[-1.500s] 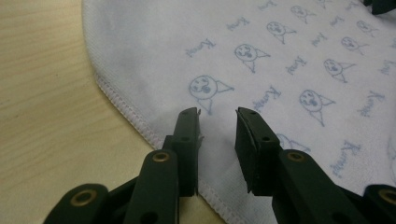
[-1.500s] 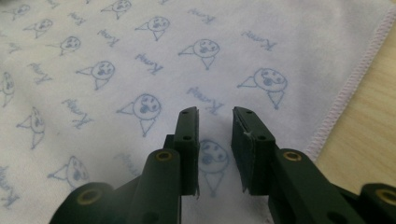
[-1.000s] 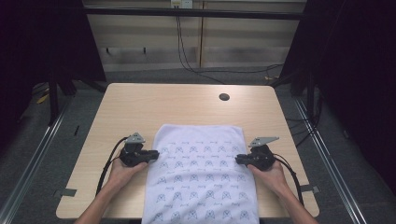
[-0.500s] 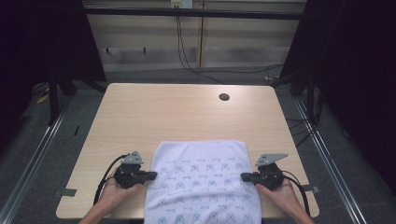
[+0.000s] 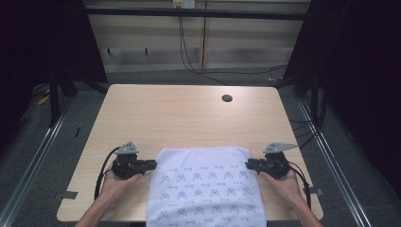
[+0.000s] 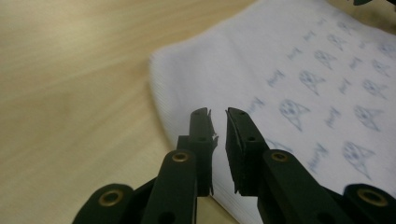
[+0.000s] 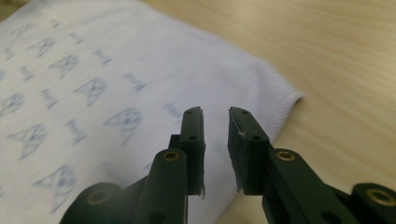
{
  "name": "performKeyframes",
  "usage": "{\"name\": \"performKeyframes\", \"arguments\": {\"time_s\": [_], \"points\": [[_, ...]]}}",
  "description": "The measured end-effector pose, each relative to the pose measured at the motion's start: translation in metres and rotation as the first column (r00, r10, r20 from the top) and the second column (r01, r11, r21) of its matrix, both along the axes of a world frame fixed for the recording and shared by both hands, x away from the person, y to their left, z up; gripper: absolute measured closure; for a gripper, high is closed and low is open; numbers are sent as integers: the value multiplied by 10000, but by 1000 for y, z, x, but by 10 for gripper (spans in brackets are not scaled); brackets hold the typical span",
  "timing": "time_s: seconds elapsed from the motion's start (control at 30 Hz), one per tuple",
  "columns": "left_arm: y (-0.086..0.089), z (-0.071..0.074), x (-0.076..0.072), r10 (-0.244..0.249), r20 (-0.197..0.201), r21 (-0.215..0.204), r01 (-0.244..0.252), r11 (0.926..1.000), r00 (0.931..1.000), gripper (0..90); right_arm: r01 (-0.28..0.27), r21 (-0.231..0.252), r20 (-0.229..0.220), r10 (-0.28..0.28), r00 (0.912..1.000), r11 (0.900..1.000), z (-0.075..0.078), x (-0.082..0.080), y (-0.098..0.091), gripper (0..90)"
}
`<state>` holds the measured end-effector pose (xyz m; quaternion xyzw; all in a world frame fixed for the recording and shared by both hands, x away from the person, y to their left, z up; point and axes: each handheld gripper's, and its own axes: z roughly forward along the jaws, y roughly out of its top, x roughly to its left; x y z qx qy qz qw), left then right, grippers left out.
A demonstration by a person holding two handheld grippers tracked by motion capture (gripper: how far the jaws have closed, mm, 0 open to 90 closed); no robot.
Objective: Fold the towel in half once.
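At the bottom centre of the high view our white cloth, soft knit printed with small blue motifs, lies flat on the pale wood-grain table, its near end hanging over the edge. Our left gripper and right gripper flank its far corners; both jaws have just parted to a narrow gap, nothing between them. Farther up, a round dark hole marks the table

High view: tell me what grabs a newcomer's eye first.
A white cloth printed with small blue figures lies at the table's near edge and hangs over it. The left gripper and right gripper flank its far corners, jaws slightly apart after just opening, nothing between them. A dark hole marks the far right.
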<state>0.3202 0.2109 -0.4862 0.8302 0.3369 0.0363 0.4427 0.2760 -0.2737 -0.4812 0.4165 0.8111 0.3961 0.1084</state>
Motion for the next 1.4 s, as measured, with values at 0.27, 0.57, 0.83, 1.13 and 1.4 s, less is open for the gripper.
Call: {"name": "performKeyframes", "arguments": {"time_s": [0.27,0.57,0.83,1.13,1.4], "points": [[-1,-12,43,782,-263,-227,-788,9966,9966,805,643,-49,-105,-644,9979,9979,-7,57,-8,720],[-14,-18,41,147,-612,146,-138,9998,9980,620,441,-81,-270,-443,9987,9990,-18,68,0,642],[-33,-18,31,-243,-357,551,262,9981,9991,582,206,-660,-67,-211,9998,9976,-23,62,9,691],[-41,-20,27,-1114,-824,-57,1113,9938,9904,544,277,642,-732,-230,9970,9976,-22,60,2,858],[-46,-14,21,-1290,-358,176,1297,9914,9910,728,236,958,-471,-192,9987,9951,-12,55,2,862]]}}
